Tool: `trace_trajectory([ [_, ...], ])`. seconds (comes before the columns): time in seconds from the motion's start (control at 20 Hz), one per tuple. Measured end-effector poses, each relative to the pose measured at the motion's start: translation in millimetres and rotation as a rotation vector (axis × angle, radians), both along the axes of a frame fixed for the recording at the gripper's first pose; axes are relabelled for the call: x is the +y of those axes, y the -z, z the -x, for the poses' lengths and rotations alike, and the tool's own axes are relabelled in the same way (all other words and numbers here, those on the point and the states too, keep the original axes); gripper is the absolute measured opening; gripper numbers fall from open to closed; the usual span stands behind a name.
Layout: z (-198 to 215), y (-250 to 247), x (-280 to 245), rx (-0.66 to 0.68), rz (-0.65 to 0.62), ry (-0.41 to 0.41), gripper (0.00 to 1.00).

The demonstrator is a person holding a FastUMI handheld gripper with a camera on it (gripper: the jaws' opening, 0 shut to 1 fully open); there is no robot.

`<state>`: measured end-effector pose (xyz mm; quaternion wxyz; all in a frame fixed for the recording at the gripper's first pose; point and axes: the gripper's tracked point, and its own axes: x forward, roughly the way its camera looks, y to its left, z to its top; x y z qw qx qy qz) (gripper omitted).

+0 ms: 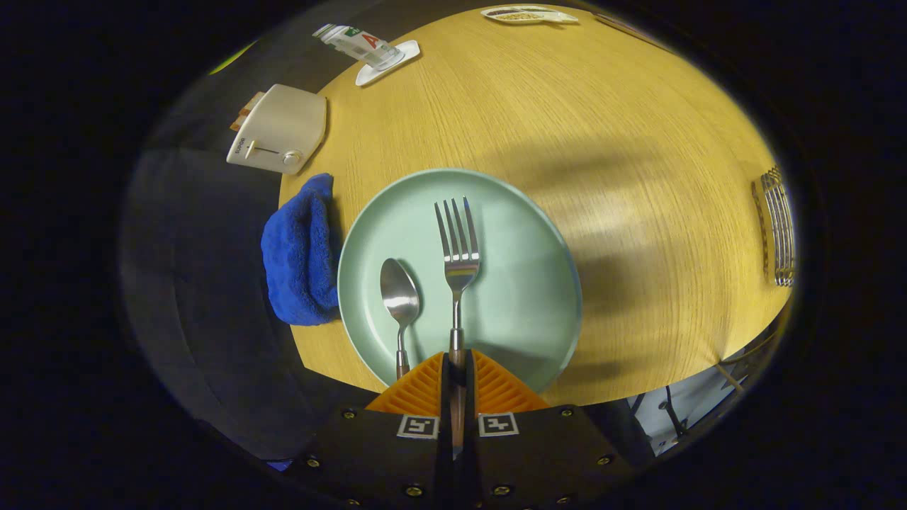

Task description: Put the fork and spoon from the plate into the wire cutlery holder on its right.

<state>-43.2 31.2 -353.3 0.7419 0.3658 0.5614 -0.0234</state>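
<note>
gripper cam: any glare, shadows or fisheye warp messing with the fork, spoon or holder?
Gripper view: sharp at centre; the gripper is shut on the fork handle, and the spoon beside it on the plate reads cleanly with mild highlights. A broad soft shadow crosses the table. Fisheye warp squashes the wire cutlery holder far to the right.
</note>
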Motion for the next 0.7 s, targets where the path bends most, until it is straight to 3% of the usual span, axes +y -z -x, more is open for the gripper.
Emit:
trace_trajectory([
  [0.3,-3.2,-25.2,-30.3,-0.089,0.082,0.041,0.06],
  [0.7,14.7,-62.0,-90.6,-0.185,0.178,0.177,0.06],
])
